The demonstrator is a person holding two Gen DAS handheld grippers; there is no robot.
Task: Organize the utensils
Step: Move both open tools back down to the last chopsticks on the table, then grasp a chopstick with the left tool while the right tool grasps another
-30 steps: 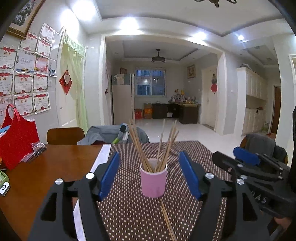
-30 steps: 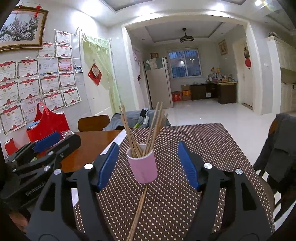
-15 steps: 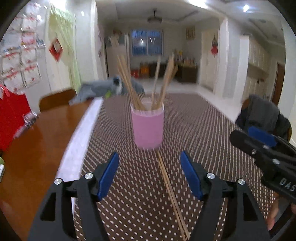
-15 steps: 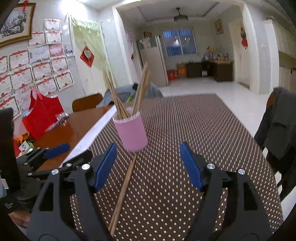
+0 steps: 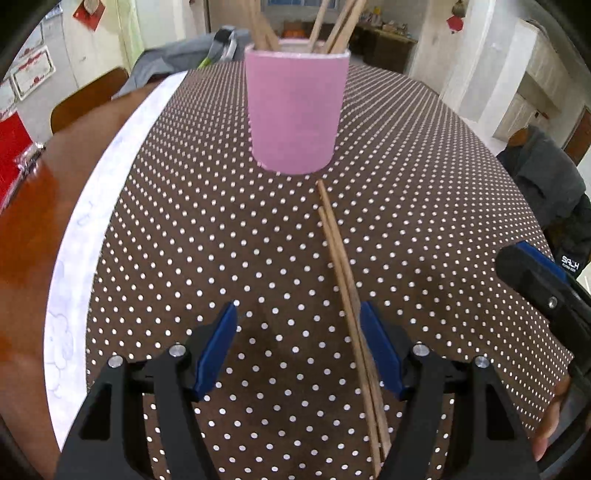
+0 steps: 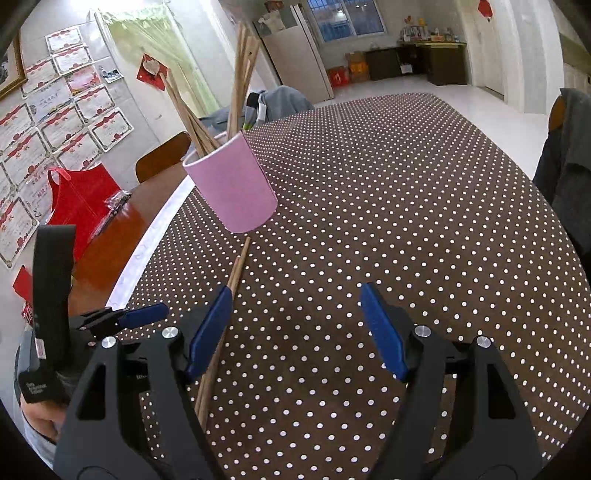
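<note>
A pink cup (image 5: 295, 110) (image 6: 232, 184) stands on the dotted brown tablecloth (image 5: 424, 184) with several wooden chopsticks (image 5: 332, 26) (image 6: 240, 74) upright in it. A pair of chopsticks (image 5: 343, 273) (image 6: 236, 269) lies flat on the cloth in front of the cup. My left gripper (image 5: 297, 310) is open and tilted down over the cloth; the lying pair runs between its fingers, close to the right pad. My right gripper (image 6: 295, 291) is open with only cloth in its gap; the pair passes under its left finger. Each gripper shows in the other's view, the right gripper (image 5: 535, 280) and the left gripper (image 6: 125, 317).
The bare wooden table (image 5: 29, 221) lies left of the cloth's white border (image 5: 110, 177). A red bag (image 6: 81, 199) stands on it. A wooden chair (image 6: 162, 158) stands at the far side, and a dark jacket (image 5: 554, 192) hangs on a chair at the right.
Both grippers have sunk and tipped down toward the table. The cup has come closer and climbed in both views. The lying chopsticks now run between the left gripper's fingers.
</note>
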